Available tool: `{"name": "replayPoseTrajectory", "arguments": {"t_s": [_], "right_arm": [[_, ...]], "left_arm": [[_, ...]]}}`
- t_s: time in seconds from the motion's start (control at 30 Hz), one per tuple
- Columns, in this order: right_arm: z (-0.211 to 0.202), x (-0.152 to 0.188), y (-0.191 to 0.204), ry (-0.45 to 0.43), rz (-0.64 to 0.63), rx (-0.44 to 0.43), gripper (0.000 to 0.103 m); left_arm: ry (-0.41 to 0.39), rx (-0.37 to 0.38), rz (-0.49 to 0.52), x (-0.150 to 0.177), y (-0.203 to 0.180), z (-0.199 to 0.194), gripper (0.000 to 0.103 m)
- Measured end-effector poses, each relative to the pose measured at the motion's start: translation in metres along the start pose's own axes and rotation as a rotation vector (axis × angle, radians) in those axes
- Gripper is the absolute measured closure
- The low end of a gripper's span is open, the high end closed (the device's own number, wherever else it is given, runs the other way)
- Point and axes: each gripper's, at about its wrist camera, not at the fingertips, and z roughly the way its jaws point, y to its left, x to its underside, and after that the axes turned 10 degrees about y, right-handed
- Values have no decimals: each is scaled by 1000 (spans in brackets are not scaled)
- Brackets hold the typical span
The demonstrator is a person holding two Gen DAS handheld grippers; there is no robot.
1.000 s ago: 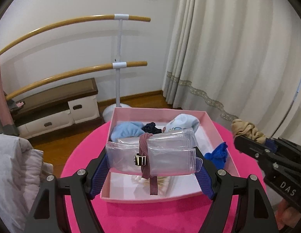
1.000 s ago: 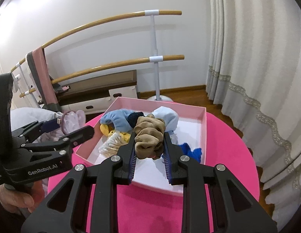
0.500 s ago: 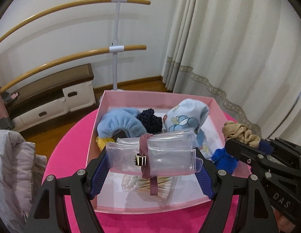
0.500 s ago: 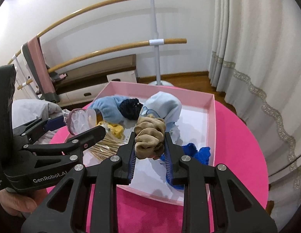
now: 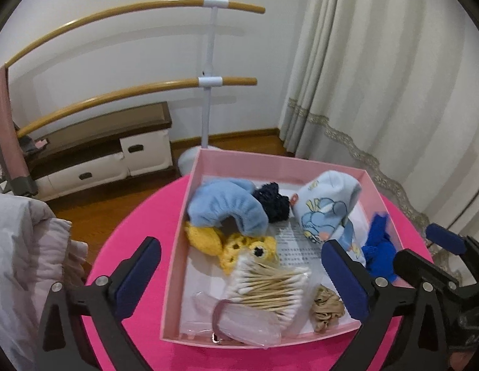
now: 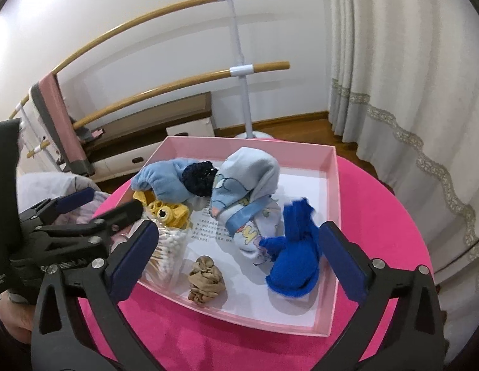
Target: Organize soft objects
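Observation:
A pink box sits on the round pink table. My left gripper hangs over the box's front left, its jaws opening and gripping nothing. Below it lie clear plastic bags with a maroon hair tie beside a pack of cotton swabs. My right gripper is also opening with nothing in it, above the tan scrunchie on the box floor. The box also holds a blue cloth, a cartoon sock, a light blue plush, a navy scrunchie and a yellow crochet piece.
A ballet barre and a low cabinet stand behind the table against the wall. Curtains hang on the right. Pale bedding lies at the left. A hand holds the left gripper.
Both grippers have opened wide. The plastic bags with the hair tie have dropped from the left one, and the tan scrunchie from the right one, into the front of the box.

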Motion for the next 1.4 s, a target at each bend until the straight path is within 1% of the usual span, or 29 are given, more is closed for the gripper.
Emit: {"name": "replayPoseTrajectory", "arguments": {"t_s": [0.27,0.43,0.53,0.7,1.03,1.27,1.4], "right_arm": [[-21,7,5,-55,42,12,0],[-40,11,10,-89,55,18,0],[-56,16,12,-114,62,29,0],[-87,27,14,-159,86,60,0],[-162,74,26,-283,124,128,0],[-194,114,41,-329,136,167,0],[-211,134,55,-357,116,202,0]], "left_arm": [[-69,-58,14,23,0,-33,1],[-106,-97,42,36,-4,-61,1],[-121,-95,56,43,-8,-73,0],[-169,-100,78,62,-17,-103,0],[-254,-69,100,112,-25,-170,0],[-323,-79,128,163,-34,-222,0],[-357,-107,135,191,-39,-245,0]]}}
